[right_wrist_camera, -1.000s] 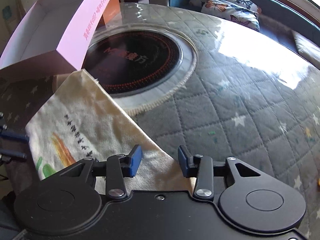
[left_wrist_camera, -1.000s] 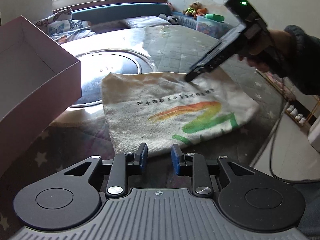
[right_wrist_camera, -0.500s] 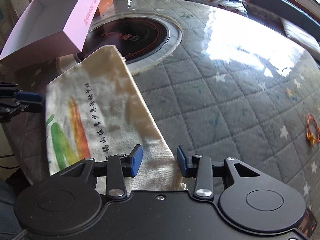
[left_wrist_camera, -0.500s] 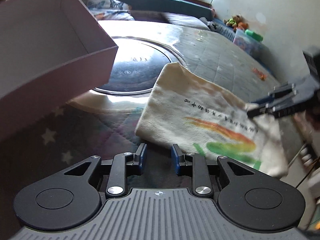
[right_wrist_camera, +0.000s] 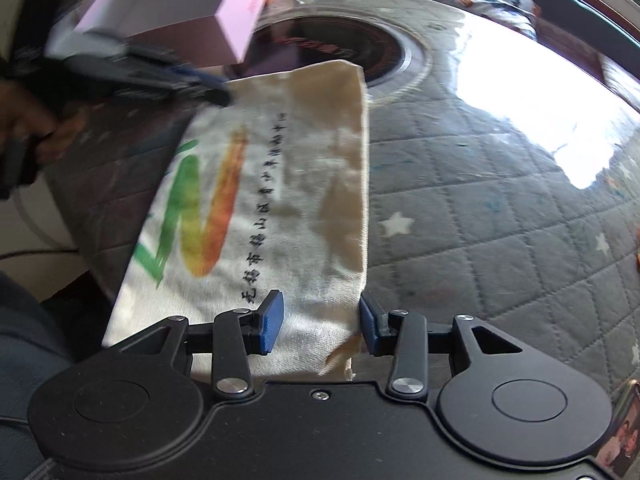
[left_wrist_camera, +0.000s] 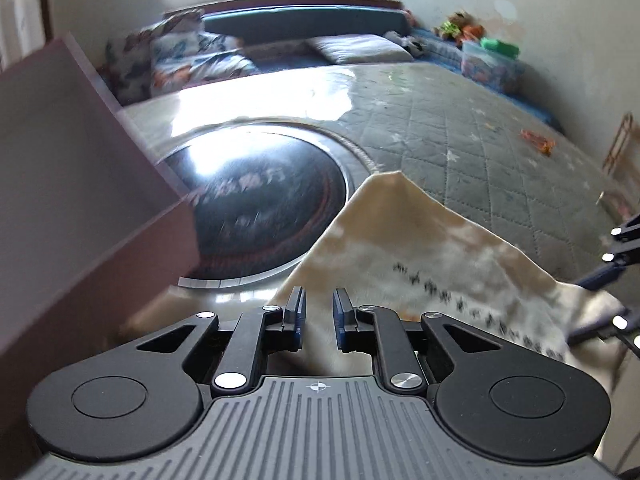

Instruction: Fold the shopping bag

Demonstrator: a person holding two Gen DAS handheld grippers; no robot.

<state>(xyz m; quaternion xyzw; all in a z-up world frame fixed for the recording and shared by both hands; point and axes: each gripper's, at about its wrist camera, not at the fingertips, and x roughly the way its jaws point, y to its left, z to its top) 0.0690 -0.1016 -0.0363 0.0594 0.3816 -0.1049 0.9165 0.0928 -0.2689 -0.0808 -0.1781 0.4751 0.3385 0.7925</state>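
Note:
A cream canvas shopping bag [right_wrist_camera: 280, 184] with a green-to-orange swoosh and a line of black characters lies flat on the quilted table; it also shows in the left wrist view [left_wrist_camera: 420, 248]. My left gripper [left_wrist_camera: 319, 314] is open, its blue pads [left_wrist_camera: 298, 312] over the bag's near-left corner. In the right wrist view the left gripper [right_wrist_camera: 208, 88] reaches the bag's far-left corner. My right gripper [right_wrist_camera: 320, 322] is open wide, its pads straddling the bag's near-right corner. Its fingers [left_wrist_camera: 600, 276] show at the bag's right corner in the left wrist view.
A pink cardboard box [right_wrist_camera: 192, 4] stands at the table's left, close to the bag [left_wrist_camera: 80, 208]. A round black cooktop [left_wrist_camera: 260, 200] is set in the table behind the bag. A small orange item [left_wrist_camera: 538, 142] lies far right. Sofa cushions sit behind the table.
Both grippers have moved in over the bag's corners. The right gripper's jaws have opened wider. The left gripper has swung toward the bag's left corner. The bag stays flat.

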